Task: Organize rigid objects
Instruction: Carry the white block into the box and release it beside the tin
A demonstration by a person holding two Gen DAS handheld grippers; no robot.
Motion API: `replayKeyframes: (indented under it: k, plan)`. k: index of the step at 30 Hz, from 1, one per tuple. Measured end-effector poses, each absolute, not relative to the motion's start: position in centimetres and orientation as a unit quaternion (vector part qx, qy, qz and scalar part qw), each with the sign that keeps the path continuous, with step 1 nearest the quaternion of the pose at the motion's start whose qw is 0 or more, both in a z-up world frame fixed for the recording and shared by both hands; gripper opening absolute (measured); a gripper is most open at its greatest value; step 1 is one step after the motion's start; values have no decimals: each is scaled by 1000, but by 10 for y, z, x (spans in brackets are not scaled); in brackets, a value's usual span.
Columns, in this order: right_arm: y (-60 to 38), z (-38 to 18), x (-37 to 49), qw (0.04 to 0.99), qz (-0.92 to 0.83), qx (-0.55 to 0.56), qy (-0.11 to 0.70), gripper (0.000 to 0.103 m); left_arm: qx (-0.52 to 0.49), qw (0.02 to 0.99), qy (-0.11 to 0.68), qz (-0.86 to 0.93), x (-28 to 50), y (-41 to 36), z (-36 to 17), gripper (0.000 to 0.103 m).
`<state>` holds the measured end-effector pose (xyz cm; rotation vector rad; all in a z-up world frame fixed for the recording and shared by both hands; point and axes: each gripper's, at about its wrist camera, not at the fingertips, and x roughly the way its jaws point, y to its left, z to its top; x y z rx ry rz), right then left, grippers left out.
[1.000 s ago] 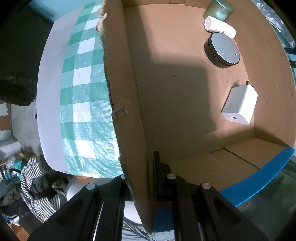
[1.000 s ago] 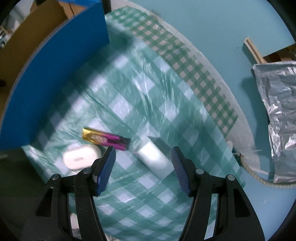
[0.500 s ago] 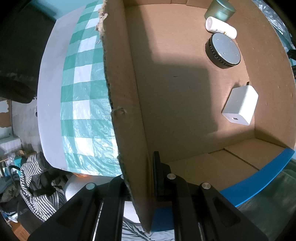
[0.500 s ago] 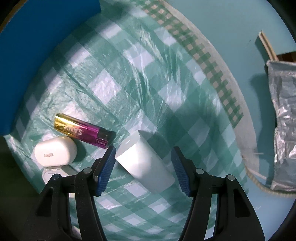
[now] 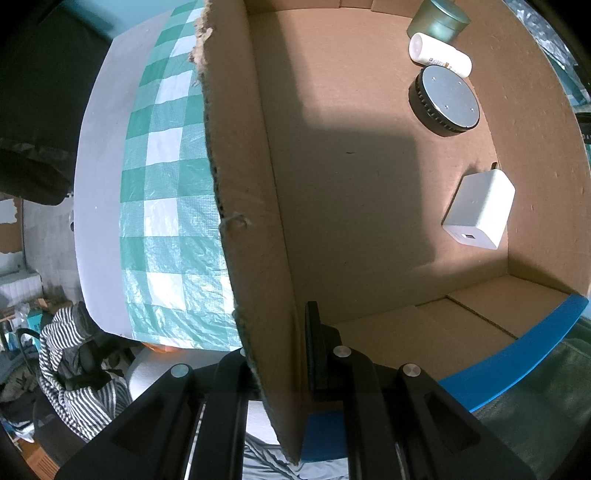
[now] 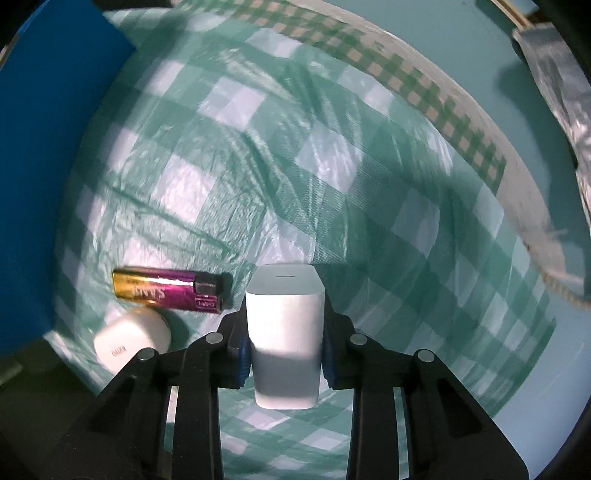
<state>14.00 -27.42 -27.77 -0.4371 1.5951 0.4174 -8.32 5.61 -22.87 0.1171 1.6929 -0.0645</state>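
Note:
My left gripper [image 5: 280, 343] is shut on the near wall of a cardboard box [image 5: 251, 206]. Inside the box lie a white charger [image 5: 480, 210], a round dark speaker [image 5: 445, 99], a white tube [image 5: 439, 55] and a green tin [image 5: 439, 16]. My right gripper [image 6: 284, 347] is shut on a white rectangular block [image 6: 284, 332] on the green checked cloth [image 6: 332, 166]. A gold and purple lighter [image 6: 166, 291] and a white earbud case [image 6: 129, 343] lie just left of it.
The box's blue outer side [image 6: 48, 147] stands at the left of the right wrist view. A silver foil bag [image 6: 554, 62] lies at the far right on the teal surface. Striped clothing [image 5: 70, 369] lies below the table's edge.
My right gripper has moved down over the white block and closed on it. The left gripper and the box have hardly moved.

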Motion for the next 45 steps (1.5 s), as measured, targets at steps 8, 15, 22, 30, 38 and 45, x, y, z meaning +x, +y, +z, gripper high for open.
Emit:
replayKeyframes:
  k: [8,15,22,30,38,45]
  plan:
    - [-269,-269,133,666,169,-180,704,27,54,661,747,-31,-83,55,-230,8]
    - [-253,-240,123,675,176,-165,698,27,55,662,747,-34,-81,54,-230,8]
    - [-233,-209,108,681,191,-159,689,27,57,663,746,-37,-79,56,-229,8]
    - [-198,-179,104,689,214,-162,673,27,61,662,746,-43,-77,57,-230,8]
    - [-150,-154,105,695,253,-167,652,27,63,662,745,-47,-75,58,-231,8]
    - [-99,-142,107,693,285,-175,639,27,68,662,745,-52,-74,57,-231,8]
